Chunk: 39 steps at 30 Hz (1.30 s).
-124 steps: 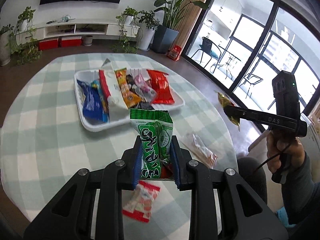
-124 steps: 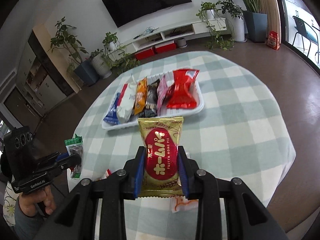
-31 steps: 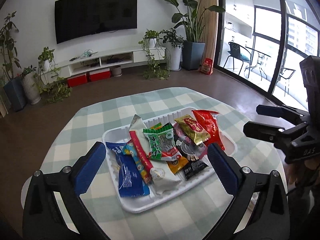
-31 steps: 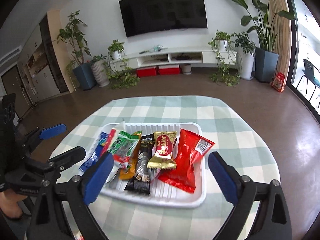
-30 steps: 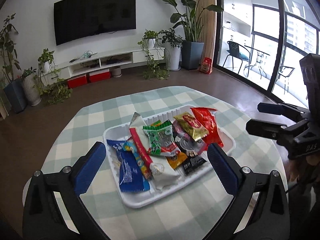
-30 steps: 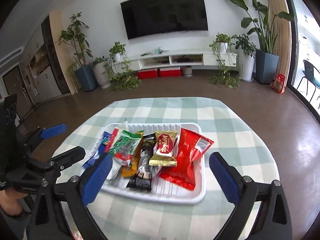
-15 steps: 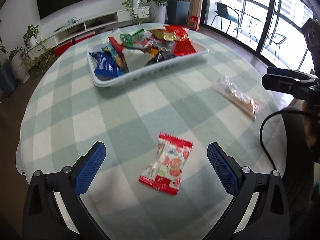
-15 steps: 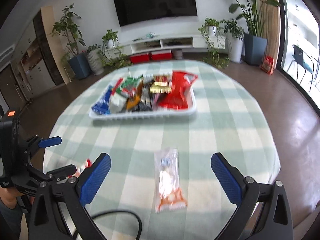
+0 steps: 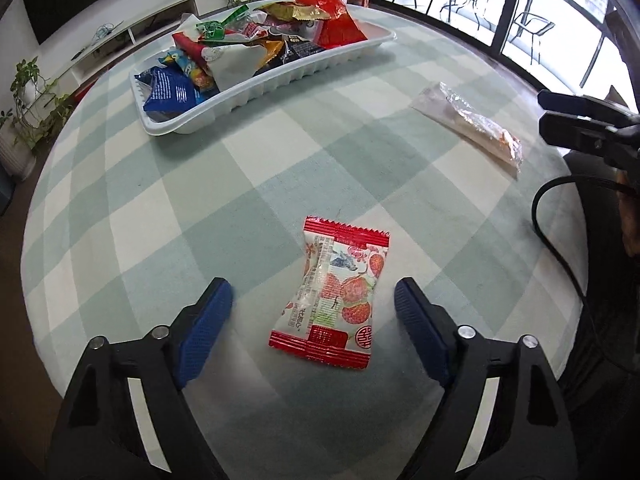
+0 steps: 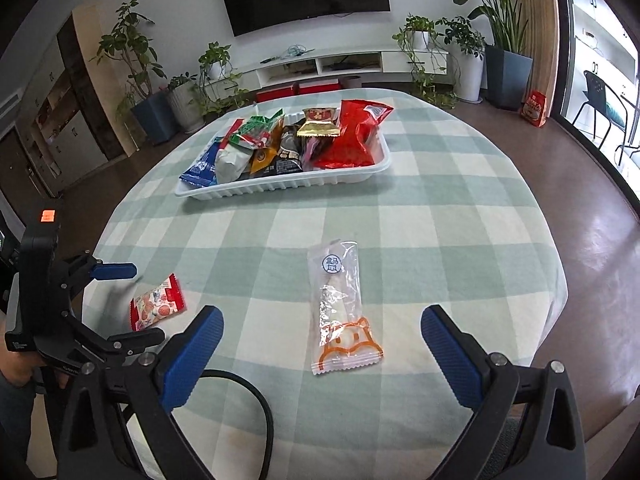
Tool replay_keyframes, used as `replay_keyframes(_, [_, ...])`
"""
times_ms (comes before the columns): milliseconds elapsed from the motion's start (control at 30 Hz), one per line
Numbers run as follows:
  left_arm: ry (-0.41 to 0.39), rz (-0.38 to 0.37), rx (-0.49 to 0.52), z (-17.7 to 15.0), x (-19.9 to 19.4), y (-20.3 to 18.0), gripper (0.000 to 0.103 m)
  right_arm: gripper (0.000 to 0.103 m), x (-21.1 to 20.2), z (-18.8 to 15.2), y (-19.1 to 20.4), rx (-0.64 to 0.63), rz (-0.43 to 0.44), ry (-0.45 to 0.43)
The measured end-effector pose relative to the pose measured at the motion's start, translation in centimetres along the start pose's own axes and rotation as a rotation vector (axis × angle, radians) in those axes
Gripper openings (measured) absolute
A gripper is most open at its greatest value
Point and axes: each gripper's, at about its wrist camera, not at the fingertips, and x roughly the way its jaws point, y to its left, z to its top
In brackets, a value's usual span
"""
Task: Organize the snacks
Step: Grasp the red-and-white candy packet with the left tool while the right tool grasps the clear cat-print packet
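Moved: both hand-held grippers have dropped from above the tray to the near edge of the desk, each now over a loose packet.
Left hand-held gripper: jaws have just been closing but stand clear of the red-and-white strawberry-print candy packet, which lies flat between them (pads not touching).
Right hand-held gripper: wide open around the clear plastic snack sleeve with an orange print.
Meaning: probably the last two pickups.
Far: white ribbed plastic tray, already heaped with packets.
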Motion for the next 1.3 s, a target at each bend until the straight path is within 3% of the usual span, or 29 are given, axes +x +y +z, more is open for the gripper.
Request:
replay_keyframes(167, [0.017, 0.001, -0.003, 0.3, -0.1, 0.4, 0.067, 0.101, 0.5, 0.0, 0.0, -0.005, -0.005, 0.027])
replay_keyframes(300, [0.024, -0.005, 0.013, 0.6, -0.3, 0.0, 0.041, 0.100, 0.6, 0.1, -0.1, -0.007, 0.002, 0.036])
replay_keyframes(367, [0.032, -0.008, 0.022, 0.8, -0.4, -0.2, 0.035, 0.100, 0.7, 0.2, -0.1, -0.010, 0.005, 0.044])
replay_keyframes(600, [0.023, -0.023, 0.015, 0.2, -0.8, -0.2, 0.032, 0.100, 0.8, 0.4, -0.2, -0.014, 0.010, 0.059])
replay_keyframes(833, [-0.056, -0.087, -0.114, -1.3, -2.8, 1.4, 0.031, 0.097, 1.5, 0.7, -0.1, -0.037, 0.017, 0.074])
replay_keyframes(1133, [-0.130, -0.150, -0.210, -2.5, -4.6, 1.2, 0.031, 0.084, 4.9, 1.7, -0.1, -0.107, -0.025, 0.175])
replay_keyframes(1300, [-0.132, -0.167, -0.227, -2.9, -4.1, 1.0, 0.031, 0.069, 6.8, 1.4, -0.3, -0.130, -0.045, 0.249])
